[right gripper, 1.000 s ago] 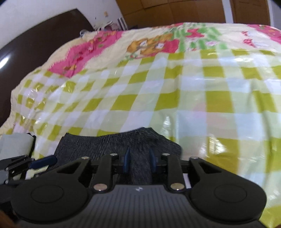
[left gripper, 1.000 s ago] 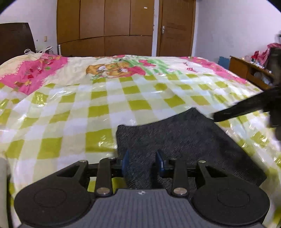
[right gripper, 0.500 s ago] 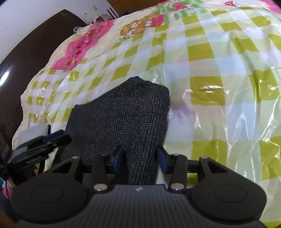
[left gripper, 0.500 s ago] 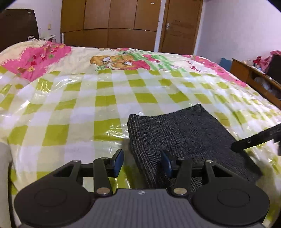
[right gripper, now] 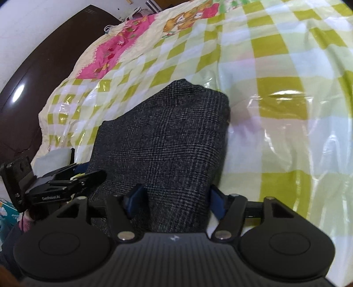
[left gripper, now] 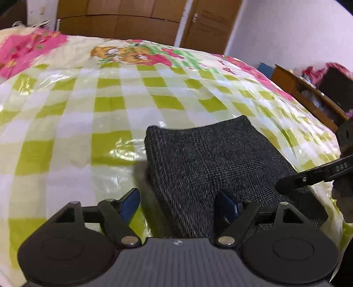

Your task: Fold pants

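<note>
Folded pants at bedspread near edge, left gripper & right gripper jaws opening, astride cloth

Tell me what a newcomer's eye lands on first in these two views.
The dark grey pants, folded into a compact rectangle, lie on the glossy green-and-white checked bedcover at the near edge of the bed. The left gripper and right gripper each straddle a near corner of the fold, jaws opening, blue pads off the cloth. Farther back, pink cartoon prints brighten the cover before a wooden wardrobe.
</note>
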`<action>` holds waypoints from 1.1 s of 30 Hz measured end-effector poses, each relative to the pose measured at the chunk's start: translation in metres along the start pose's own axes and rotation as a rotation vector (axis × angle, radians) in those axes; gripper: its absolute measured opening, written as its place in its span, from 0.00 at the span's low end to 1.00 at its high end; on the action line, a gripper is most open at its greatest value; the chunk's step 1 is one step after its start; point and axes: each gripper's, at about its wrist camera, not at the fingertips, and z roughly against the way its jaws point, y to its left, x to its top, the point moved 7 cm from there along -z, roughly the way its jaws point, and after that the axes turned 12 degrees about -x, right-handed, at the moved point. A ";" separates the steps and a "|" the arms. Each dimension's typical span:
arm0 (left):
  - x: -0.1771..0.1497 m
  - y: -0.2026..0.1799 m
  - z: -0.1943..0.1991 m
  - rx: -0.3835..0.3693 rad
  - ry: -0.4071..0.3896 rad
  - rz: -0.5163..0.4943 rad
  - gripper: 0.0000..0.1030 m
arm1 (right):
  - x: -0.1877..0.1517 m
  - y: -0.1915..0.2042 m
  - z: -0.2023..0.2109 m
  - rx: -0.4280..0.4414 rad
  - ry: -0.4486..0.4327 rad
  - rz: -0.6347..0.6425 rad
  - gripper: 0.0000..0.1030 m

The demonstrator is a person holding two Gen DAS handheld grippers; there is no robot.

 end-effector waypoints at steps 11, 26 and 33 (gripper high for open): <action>-0.010 -0.002 -0.018 -0.114 0.050 0.121 0.92 | 0.000 0.000 -0.001 0.032 0.000 0.025 0.63; 0.025 -0.061 -0.016 -0.145 -0.045 0.063 0.49 | 0.024 -0.015 0.055 0.040 -0.107 -0.076 0.24; 0.026 -0.059 -0.059 -0.131 0.004 0.070 0.60 | 0.026 -0.072 0.031 -0.043 -0.042 -0.142 0.32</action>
